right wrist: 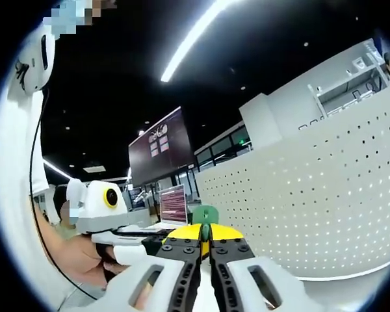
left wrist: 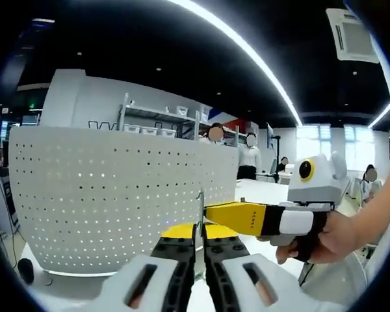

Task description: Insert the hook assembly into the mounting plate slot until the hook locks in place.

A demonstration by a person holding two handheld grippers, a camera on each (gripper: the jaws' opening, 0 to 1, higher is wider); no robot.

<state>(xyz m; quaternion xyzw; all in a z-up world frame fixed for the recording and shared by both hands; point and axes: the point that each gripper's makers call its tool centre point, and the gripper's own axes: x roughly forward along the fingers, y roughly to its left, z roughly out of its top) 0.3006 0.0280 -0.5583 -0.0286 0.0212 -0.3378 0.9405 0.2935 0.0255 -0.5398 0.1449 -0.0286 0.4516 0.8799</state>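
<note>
White perforated mounting plate [left wrist: 117, 195] upright, thin metal hook [left wrist: 200, 208] beside it

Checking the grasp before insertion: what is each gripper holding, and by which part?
Left gripper: thin metal hook, pinched at its lower end. Right gripper: shut on a green piece; part unclear.

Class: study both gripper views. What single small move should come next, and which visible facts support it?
Probably carry the hook forward toward the white perforated panel and line it up with a hole. In the left gripper view the left gripper pinches the thin metal piece, the right gripper meets it from the right, and it stands short of the panel, not yet inserted.
</note>
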